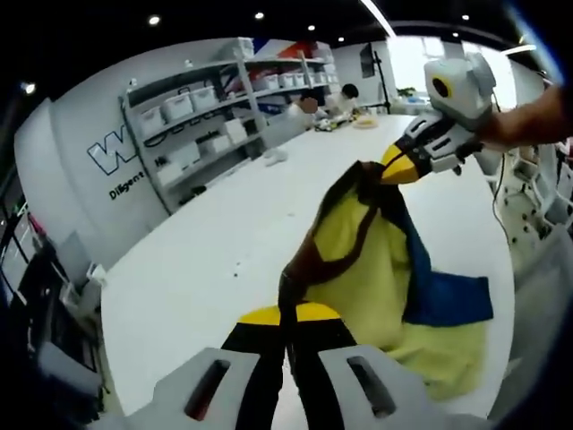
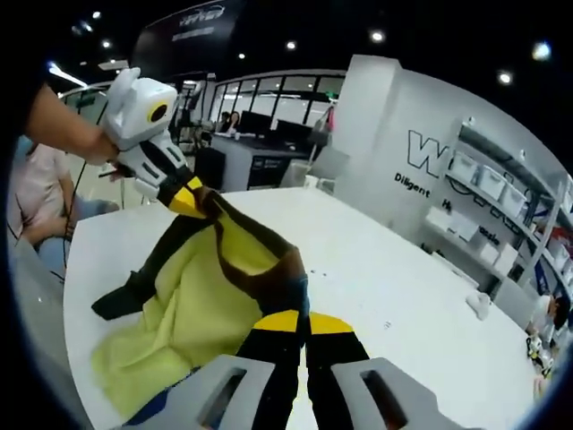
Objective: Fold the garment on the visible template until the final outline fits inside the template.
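Note:
A yellow garment (image 1: 376, 269) with dark brown trim and a blue panel hangs stretched between both grippers above the white table (image 1: 206, 251). My left gripper (image 1: 288, 313) is shut on its brown edge at the bottom of the left gripper view. The right gripper (image 1: 398, 168) pinches the opposite corner there, at upper right. In the right gripper view my right gripper (image 2: 303, 321) is shut on the brown trim of the garment (image 2: 192, 305), and the left gripper (image 2: 192, 202) holds the far corner, a hand behind it. The garment's lower part rests on the table.
Grey shelving (image 1: 206, 116) with white bins lines the wall beyond the table. People sit at the far end of the table (image 1: 327, 103). A seated person (image 2: 36, 202) is near the table's edge. A small white object (image 2: 479, 306) lies on the table.

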`<state>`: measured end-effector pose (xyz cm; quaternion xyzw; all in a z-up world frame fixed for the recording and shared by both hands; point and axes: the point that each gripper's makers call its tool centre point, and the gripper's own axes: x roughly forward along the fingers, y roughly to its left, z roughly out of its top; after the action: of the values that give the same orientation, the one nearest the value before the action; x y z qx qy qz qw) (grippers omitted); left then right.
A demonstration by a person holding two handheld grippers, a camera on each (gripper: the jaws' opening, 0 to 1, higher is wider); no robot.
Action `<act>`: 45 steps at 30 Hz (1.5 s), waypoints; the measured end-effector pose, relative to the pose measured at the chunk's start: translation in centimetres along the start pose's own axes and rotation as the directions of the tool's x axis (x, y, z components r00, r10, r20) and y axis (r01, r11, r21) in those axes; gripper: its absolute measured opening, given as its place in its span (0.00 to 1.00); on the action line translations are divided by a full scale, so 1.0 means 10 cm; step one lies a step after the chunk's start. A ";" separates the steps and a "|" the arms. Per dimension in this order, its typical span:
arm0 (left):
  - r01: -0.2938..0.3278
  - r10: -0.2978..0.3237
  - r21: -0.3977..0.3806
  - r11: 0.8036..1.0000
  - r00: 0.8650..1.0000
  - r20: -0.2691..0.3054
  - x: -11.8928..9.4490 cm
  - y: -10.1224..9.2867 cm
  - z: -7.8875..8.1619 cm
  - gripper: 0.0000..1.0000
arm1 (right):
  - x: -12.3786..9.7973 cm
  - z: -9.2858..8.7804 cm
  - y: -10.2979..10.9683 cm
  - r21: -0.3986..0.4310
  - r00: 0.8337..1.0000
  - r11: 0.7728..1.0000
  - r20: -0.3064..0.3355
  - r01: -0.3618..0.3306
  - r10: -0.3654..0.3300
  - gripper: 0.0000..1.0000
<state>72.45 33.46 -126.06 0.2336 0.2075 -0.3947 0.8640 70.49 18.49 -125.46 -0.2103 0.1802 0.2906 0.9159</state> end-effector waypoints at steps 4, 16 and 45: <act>-0.015 0.015 -0.015 1.000 1.000 -0.015 0.09 0.09 -0.03 0.00 | 0.15 -0.01 -0.05 -0.018 1.000 1.000 -0.004 0.004 -0.004 0.00; -0.038 0.036 -0.038 0.999 0.997 -0.065 0.34 0.25 -0.19 0.00 | 0.52 -0.15 -0.11 -0.043 0.999 0.999 -0.027 0.017 -0.019 0.00; -0.108 0.091 -0.078 0.991 0.976 -0.197 0.89 0.56 -0.69 0.00 | 0.86 -0.77 0.21 0.115 0.989 0.990 -0.119 -0.077 0.090 0.13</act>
<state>81.01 35.44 -135.11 0.2423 0.2954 -0.3171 0.8680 74.19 20.19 -136.50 -0.1693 0.2613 0.3047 0.9001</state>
